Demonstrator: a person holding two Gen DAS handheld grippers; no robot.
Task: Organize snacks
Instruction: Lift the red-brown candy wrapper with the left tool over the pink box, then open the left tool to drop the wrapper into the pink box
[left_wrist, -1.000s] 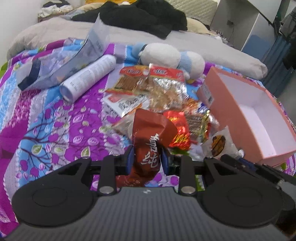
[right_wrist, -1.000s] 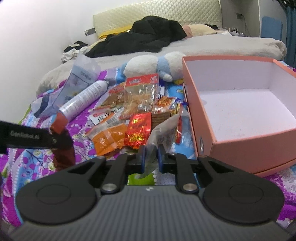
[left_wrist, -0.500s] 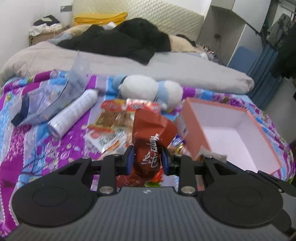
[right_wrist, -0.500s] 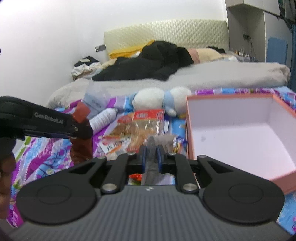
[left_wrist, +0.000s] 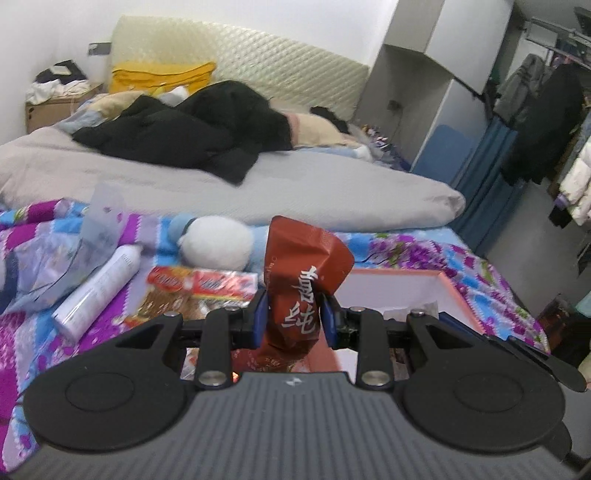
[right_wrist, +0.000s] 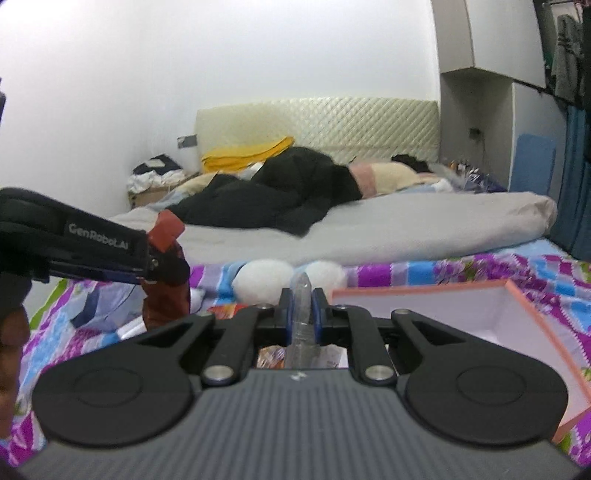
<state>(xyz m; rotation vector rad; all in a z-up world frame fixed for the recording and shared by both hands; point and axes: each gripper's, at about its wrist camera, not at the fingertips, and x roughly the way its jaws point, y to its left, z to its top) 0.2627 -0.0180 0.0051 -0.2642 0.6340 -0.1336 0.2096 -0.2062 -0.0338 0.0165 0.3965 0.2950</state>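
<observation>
Two grippers: left gripper (left_wrist: 291, 319), right gripper (right_wrist: 302, 314). One red-brown snack packet (left_wrist: 301, 280). One clear packet (right_wrist: 303, 317). One pink box (right_wrist: 532, 314). One white tube (left_wrist: 98, 291). One plush toy (left_wrist: 216, 243). One bed (left_wrist: 295, 192).

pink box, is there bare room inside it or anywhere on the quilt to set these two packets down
The pink box shows a bare white floor, the widest free patch. Bare quilt also lies between the box and the grey duvet. It is crowded left of the box: red snack packets, white tube, plush toy and clear bag.
</observation>
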